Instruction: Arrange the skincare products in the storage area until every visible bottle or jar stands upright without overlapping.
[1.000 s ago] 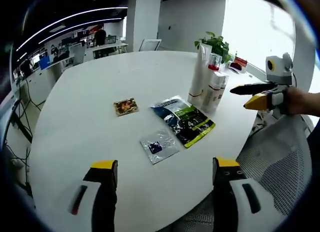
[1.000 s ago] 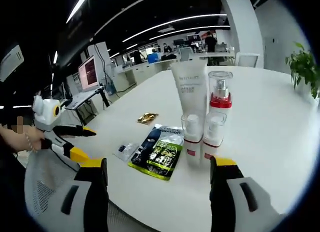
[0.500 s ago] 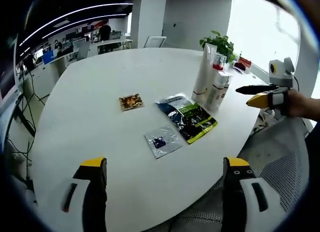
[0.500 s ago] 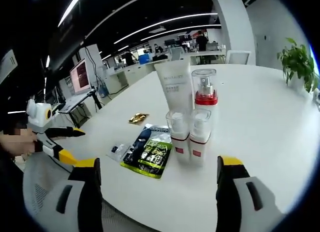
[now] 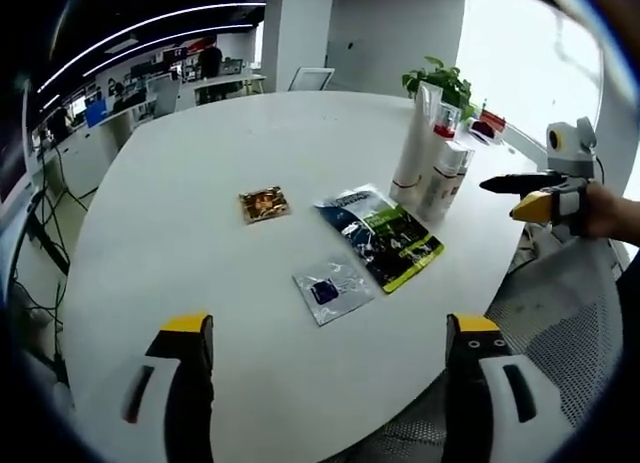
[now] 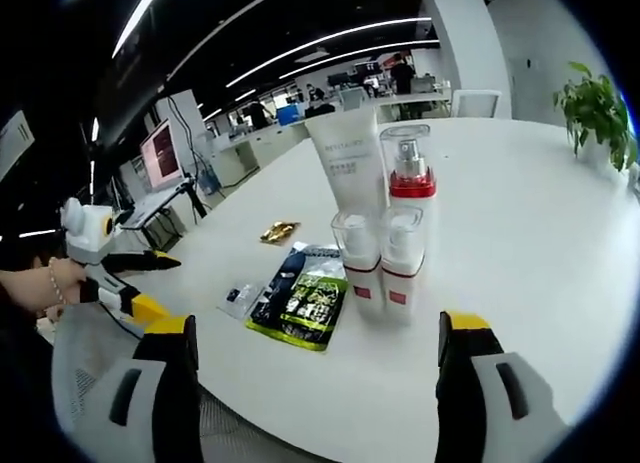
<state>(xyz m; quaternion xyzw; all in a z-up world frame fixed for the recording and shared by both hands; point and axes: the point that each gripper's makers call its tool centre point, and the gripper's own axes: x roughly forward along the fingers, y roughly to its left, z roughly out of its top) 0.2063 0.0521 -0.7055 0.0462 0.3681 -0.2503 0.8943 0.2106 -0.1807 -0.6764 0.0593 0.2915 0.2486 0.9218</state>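
Note:
A tall white tube (image 6: 349, 171) stands upright on the white table (image 6: 520, 243) beside a clear pump bottle with a red collar (image 6: 408, 179). Two small red-banded bottles (image 6: 358, 263) (image 6: 401, 270) stand in front of them. In the left gripper view the same cluster (image 5: 430, 161) is at the table's right side. Flat sachets lie nearby: a green and black pouch (image 5: 380, 234), a small silver one (image 5: 330, 289) and a gold one (image 5: 264, 202). My left gripper (image 5: 325, 383) is open over the near table edge. My right gripper (image 6: 318, 383) is open, short of the bottles.
A potted plant (image 6: 594, 108) stands at the far side of the table. A grey mesh chair (image 5: 560, 323) sits by the table's edge below my right gripper (image 5: 530, 193), which a hand holds. Office desks and monitors fill the background.
Both cameras drifted slightly; the bottles sit a bit closer in the right gripper view. Nothing on the table has moved, and both grippers stay open.

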